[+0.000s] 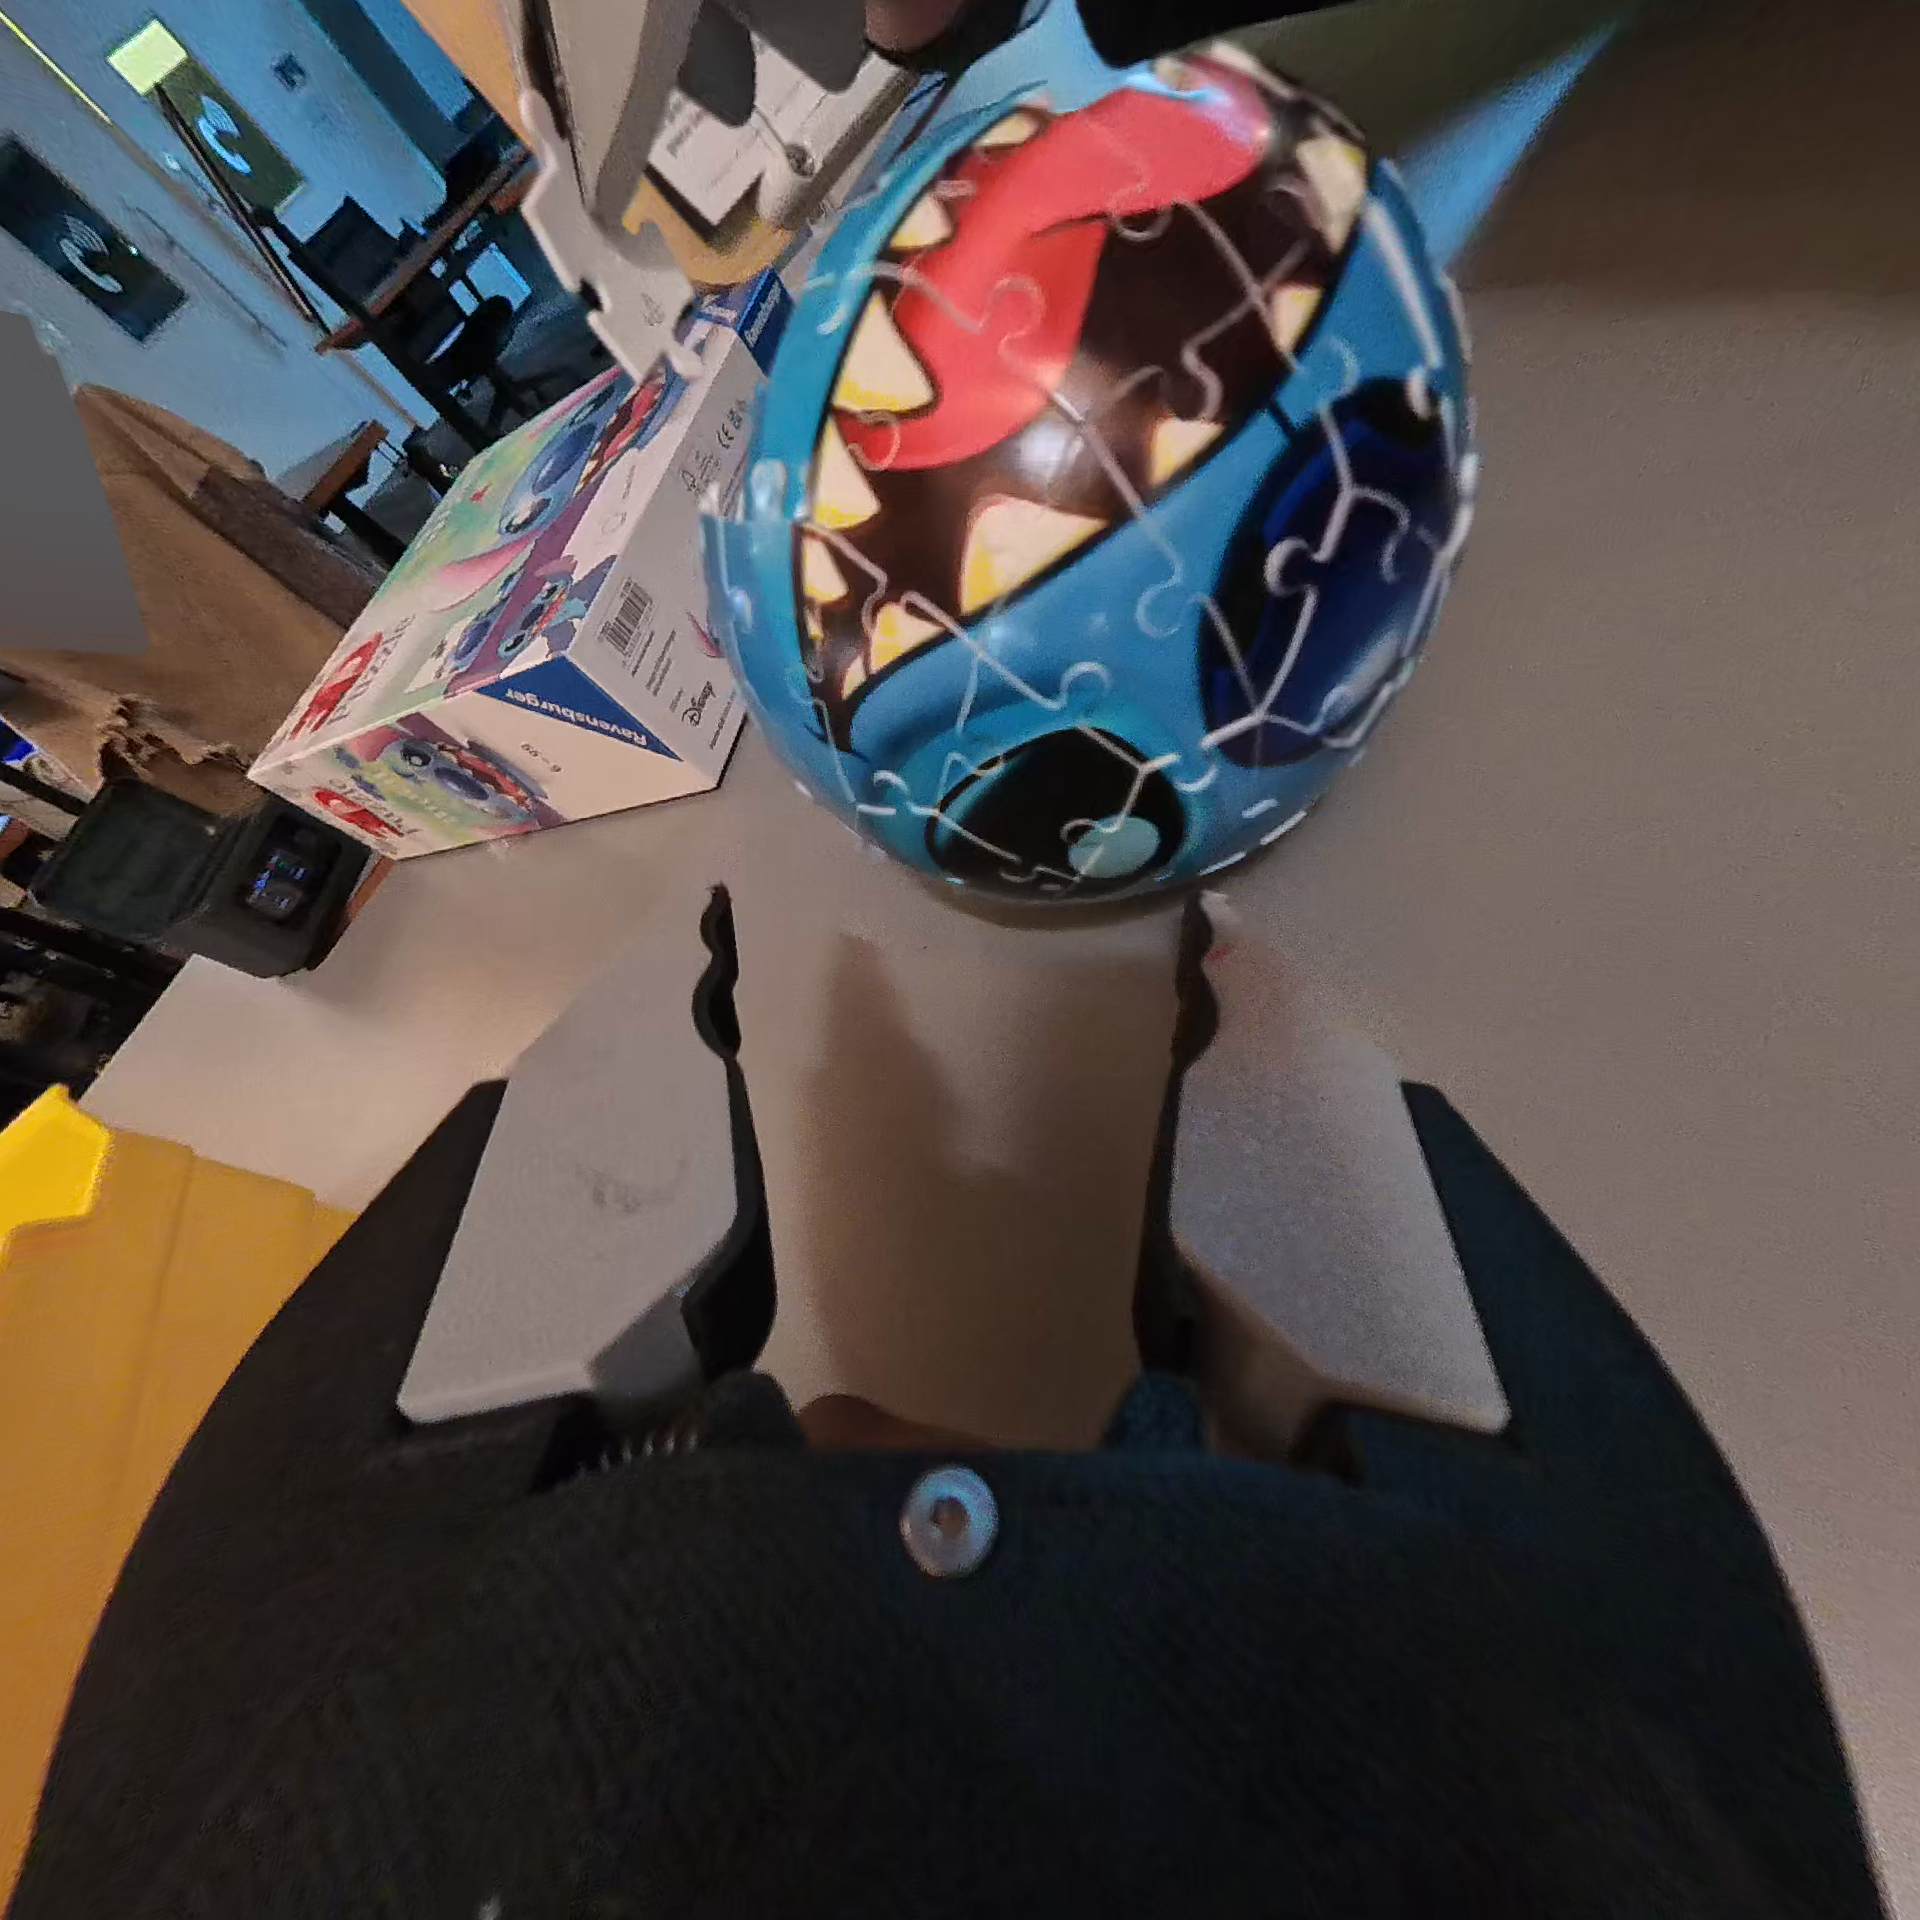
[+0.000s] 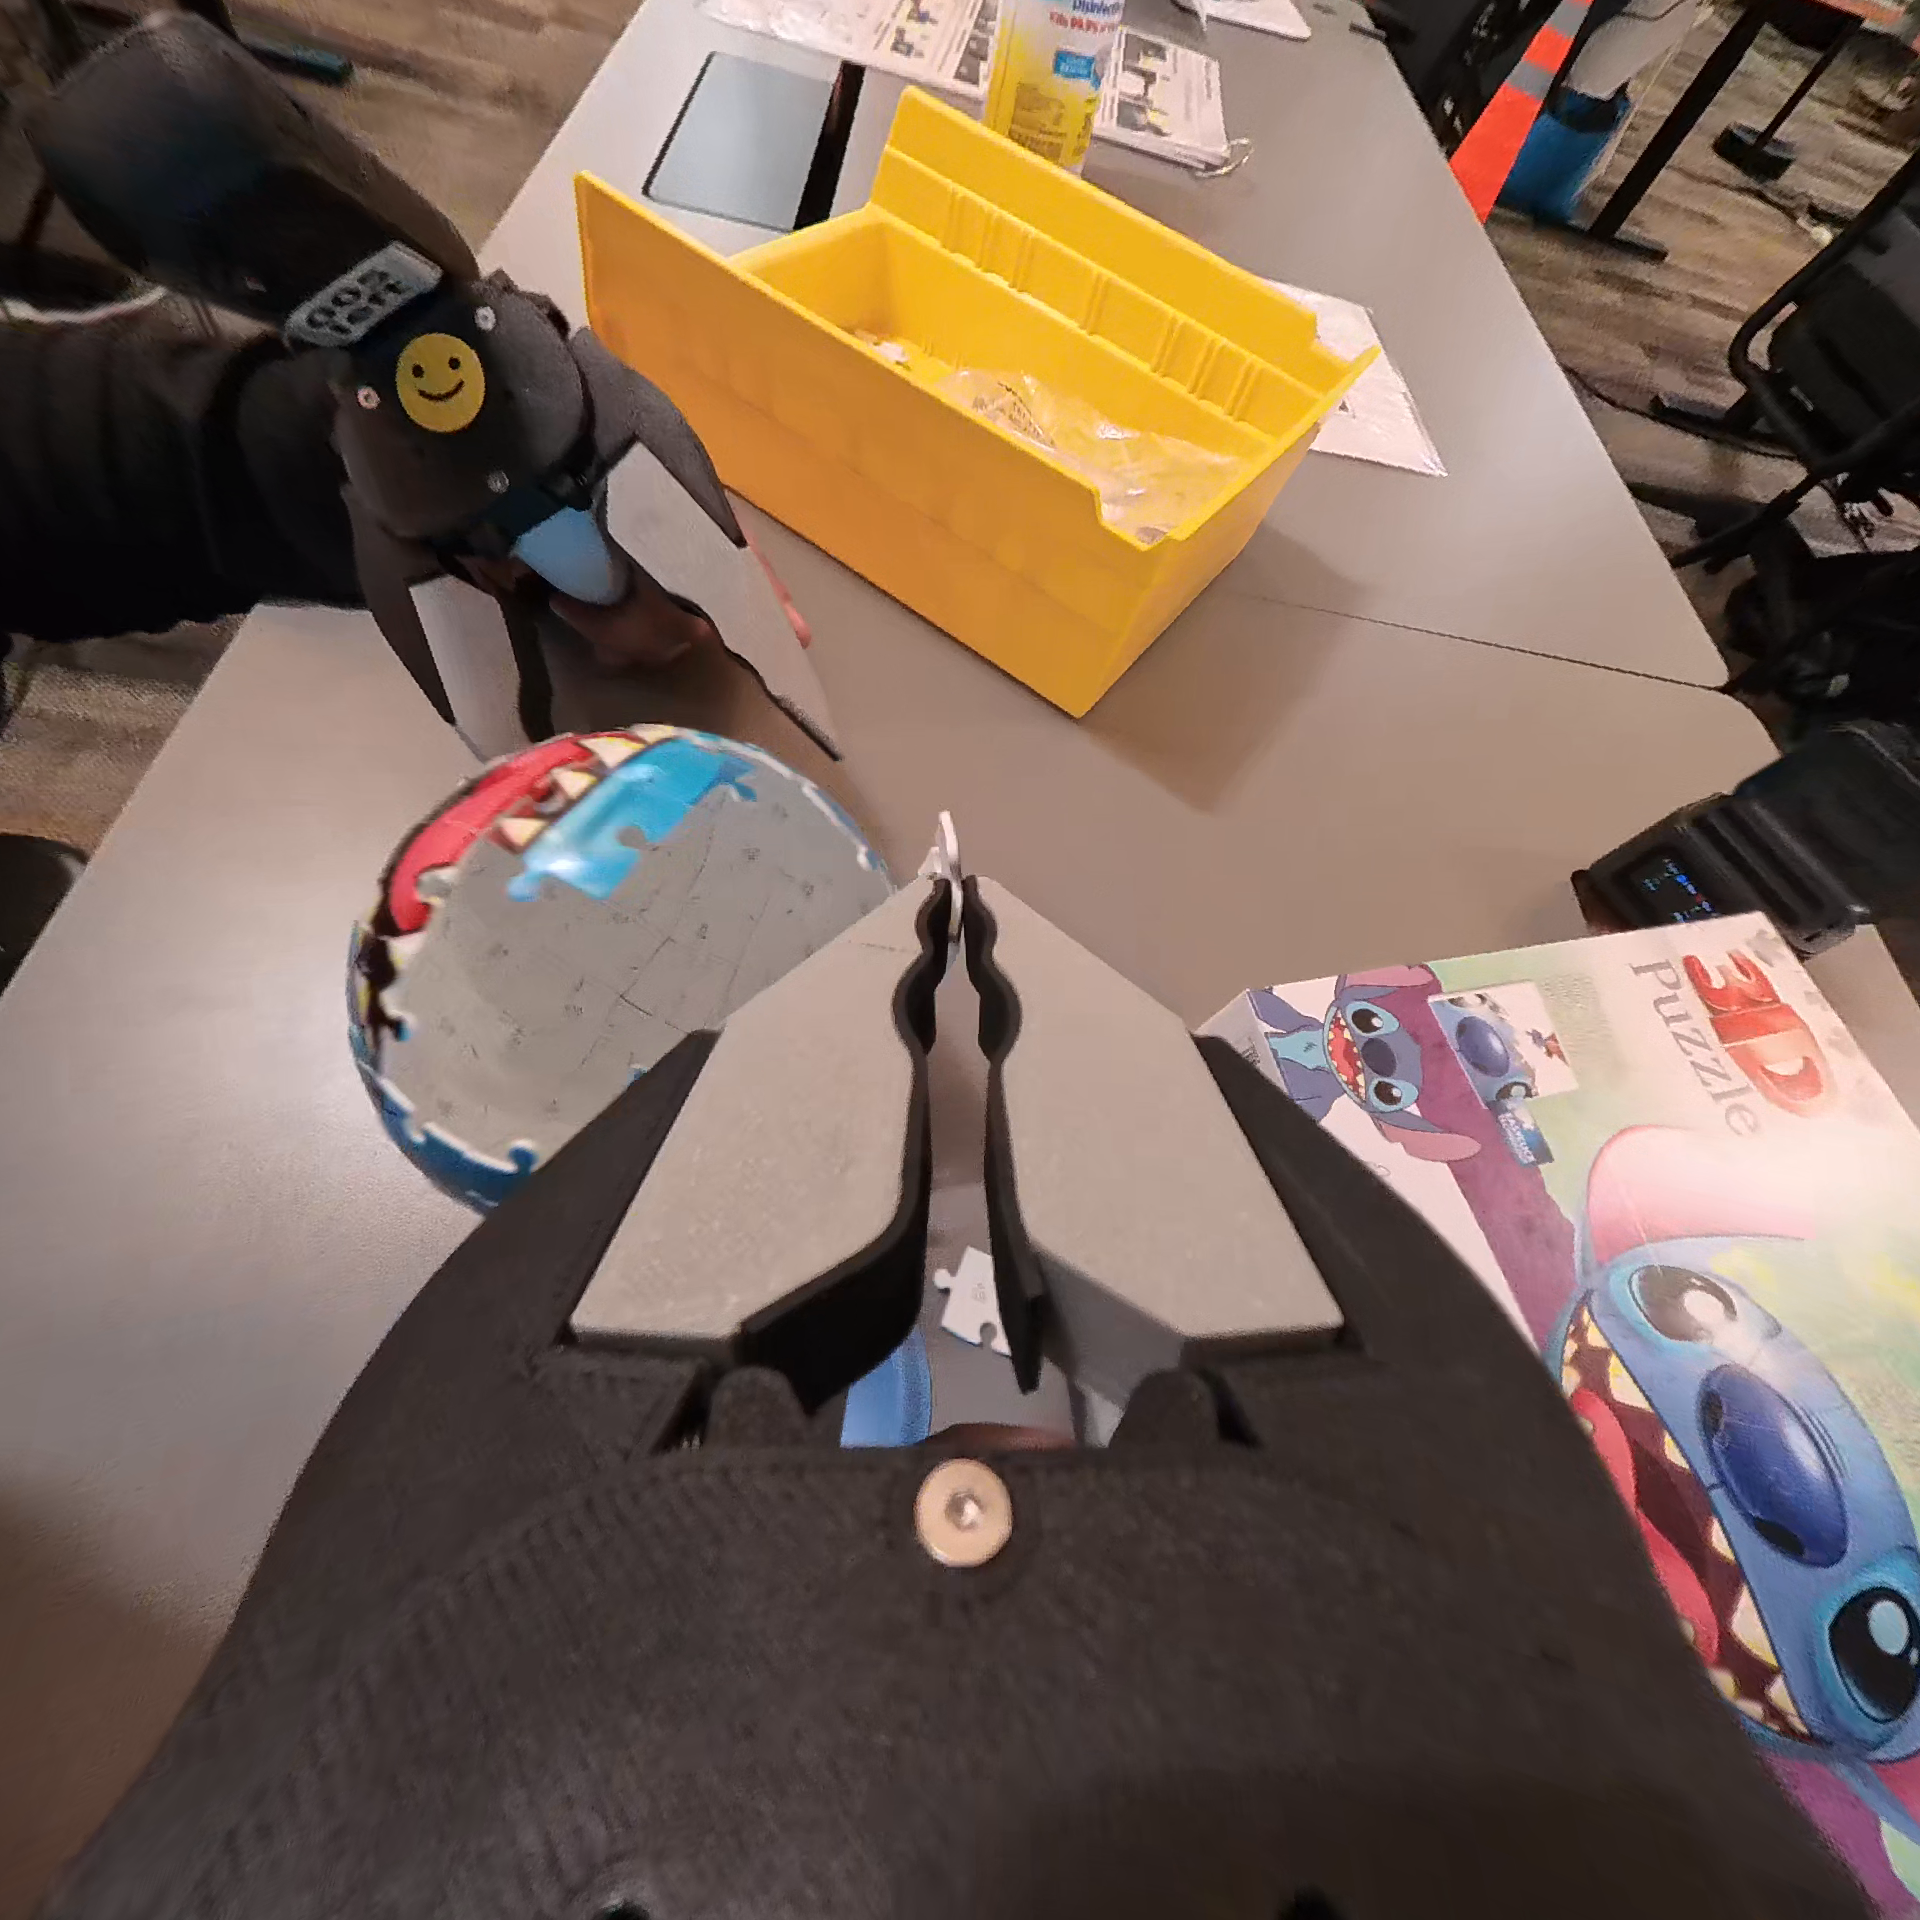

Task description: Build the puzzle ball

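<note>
The puzzle ball [image 1: 1101, 478] stands on the grey table, blue with a red mouth and teeth. In the right wrist view the ball [image 2: 582, 966] is open on one side and its grey inside shows. My left gripper [image 1: 956, 909] is open and empty, with its tips just short of the ball; it also shows in the right wrist view [image 2: 655, 748] behind the ball. My right gripper [image 2: 945, 894] is shut on a white puzzle piece [image 2: 945, 847], held beside the ball's open side. That piece [image 1: 571, 197] also shows at the top of the left wrist view.
A loose puzzle piece [image 2: 971, 1304] lies on the table under my right gripper. The puzzle box [image 2: 1662, 1247] lies at the right. A yellow bin [image 2: 935, 488] with a plastic bag stands behind. A black device [image 2: 1766, 862] sits at the table edge. The grippers' ends are close to 12 cm from one another. From either gripper's tips it is about 40 cm to the black device [image 2: 1766, 862]. The left camera catches it too, in the left wrist view [image 1: 208, 858].
</note>
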`<state>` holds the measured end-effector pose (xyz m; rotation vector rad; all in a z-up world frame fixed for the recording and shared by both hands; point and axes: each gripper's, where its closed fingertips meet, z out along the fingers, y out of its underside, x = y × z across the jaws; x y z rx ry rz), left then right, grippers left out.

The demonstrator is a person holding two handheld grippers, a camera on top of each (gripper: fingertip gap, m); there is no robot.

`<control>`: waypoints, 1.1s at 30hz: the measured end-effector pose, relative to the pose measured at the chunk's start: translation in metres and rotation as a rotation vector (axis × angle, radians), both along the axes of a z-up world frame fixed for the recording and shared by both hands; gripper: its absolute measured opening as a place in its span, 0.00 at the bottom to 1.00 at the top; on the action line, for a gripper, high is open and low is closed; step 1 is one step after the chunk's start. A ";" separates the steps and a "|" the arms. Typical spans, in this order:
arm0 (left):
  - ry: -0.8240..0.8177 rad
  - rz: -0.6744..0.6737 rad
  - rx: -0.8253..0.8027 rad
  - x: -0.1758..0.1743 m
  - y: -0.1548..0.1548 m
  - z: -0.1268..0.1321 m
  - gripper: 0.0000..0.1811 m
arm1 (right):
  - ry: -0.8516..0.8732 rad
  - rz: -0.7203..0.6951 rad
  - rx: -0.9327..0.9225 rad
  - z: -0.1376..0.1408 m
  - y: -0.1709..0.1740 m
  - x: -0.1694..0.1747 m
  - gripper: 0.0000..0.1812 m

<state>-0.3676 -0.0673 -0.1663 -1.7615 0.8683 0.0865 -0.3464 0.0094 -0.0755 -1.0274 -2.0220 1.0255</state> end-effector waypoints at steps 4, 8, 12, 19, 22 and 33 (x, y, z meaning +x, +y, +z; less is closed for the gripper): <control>-0.016 0.012 -0.020 -0.002 0.002 -0.001 0.47 | -0.024 0.010 0.011 -0.005 -0.002 -0.003 0.00; -0.015 0.022 -0.021 -0.003 0.003 -0.001 0.46 | -0.024 0.023 0.021 -0.004 -0.005 -0.001 0.00; 0.001 0.026 -0.026 -0.003 0.004 -0.003 0.46 | -0.018 0.031 0.013 0.000 -0.008 0.001 0.00; 0.052 0.022 -0.016 -0.001 0.003 -0.007 0.45 | -0.027 0.041 0.020 0.003 -0.015 0.006 0.00; 0.077 0.020 -0.006 0.000 0.003 -0.008 0.44 | -0.045 0.042 0.032 0.002 -0.015 0.011 0.00; 0.109 0.018 0.004 0.002 0.002 -0.010 0.45 | -0.070 0.012 0.266 0.017 -0.028 0.016 0.00</control>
